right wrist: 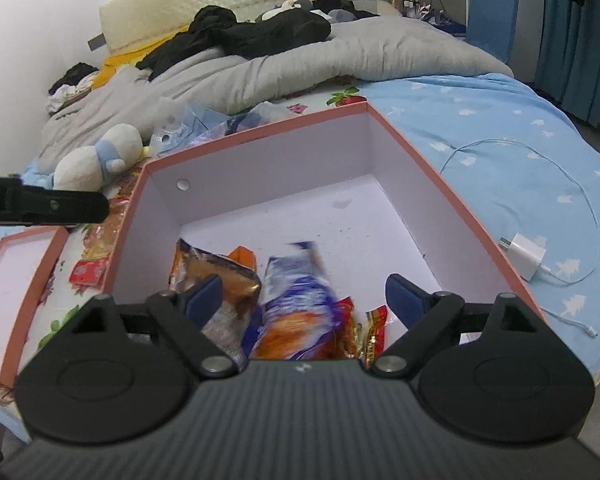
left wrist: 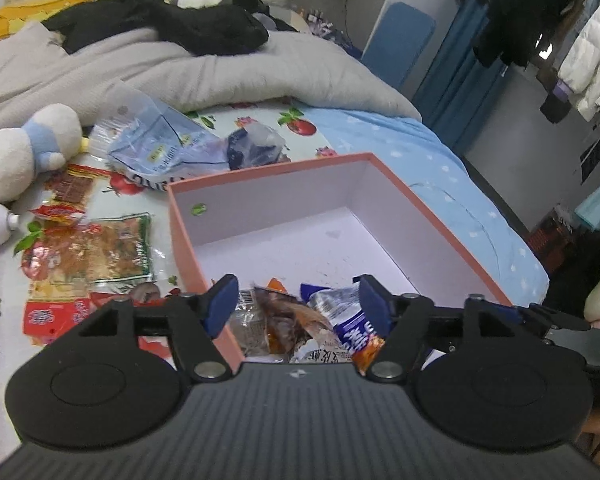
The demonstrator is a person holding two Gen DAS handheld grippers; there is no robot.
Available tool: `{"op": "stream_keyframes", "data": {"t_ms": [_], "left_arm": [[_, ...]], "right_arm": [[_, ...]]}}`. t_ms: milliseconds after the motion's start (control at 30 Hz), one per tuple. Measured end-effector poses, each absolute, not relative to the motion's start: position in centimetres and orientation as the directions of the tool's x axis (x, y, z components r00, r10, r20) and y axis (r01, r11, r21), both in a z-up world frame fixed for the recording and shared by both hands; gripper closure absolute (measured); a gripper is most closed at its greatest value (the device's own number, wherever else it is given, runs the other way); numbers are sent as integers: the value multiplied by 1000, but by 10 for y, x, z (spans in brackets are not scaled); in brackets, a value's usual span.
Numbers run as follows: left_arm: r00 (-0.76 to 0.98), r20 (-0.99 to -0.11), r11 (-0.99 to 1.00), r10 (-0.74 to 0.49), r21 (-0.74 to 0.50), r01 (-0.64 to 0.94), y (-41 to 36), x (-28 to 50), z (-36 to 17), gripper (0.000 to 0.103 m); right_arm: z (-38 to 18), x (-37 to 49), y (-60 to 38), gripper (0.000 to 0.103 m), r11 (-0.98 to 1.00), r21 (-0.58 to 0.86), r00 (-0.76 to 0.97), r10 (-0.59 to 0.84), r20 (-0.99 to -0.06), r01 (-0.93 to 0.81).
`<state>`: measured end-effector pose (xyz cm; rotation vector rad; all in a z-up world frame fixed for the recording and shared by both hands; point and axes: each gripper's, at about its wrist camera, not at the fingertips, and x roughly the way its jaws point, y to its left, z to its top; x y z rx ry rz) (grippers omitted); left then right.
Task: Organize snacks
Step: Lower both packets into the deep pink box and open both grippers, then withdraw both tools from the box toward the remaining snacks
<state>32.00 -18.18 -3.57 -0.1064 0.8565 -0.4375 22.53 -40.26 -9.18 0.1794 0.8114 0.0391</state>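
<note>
A pink box with a white inside (left wrist: 268,200) (right wrist: 260,184) sits on the bed. Snack packets lie in its near corner: a brown one (left wrist: 288,320) (right wrist: 220,272) and a blue and orange one (left wrist: 352,320) (right wrist: 300,304), blurred in the right wrist view. My left gripper (left wrist: 300,304) is open over the box's near left corner, above these packets. My right gripper (right wrist: 304,296) is open above the same packets. More snack packets (left wrist: 100,252) lie on the sheet left of the box. The left gripper's side (right wrist: 44,204) shows at the left of the right wrist view.
A clear blue bag (left wrist: 160,144) and a plush toy (left wrist: 24,148) lie behind the loose snacks. The box lid (right wrist: 16,280) lies to the left. A white charger with cable (right wrist: 528,260) lies right of the box. A grey duvet (left wrist: 180,64) with dark clothes fills the back.
</note>
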Motion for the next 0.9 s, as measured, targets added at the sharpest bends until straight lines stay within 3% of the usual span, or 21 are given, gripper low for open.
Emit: {"op": "stream_keyframes", "data": {"t_ms": [367,900], "left_arm": [[646,-671,921,-364,-156,358,-164,264,-20,25],[736,-617,961,-277,-182,209,-94,183,-24,26]], "right_arm": [[-75,191,-373,14,982,185,742,146,-654,-31],[-59,130,-322,14,964,238,832,228,-507,-119]]}}
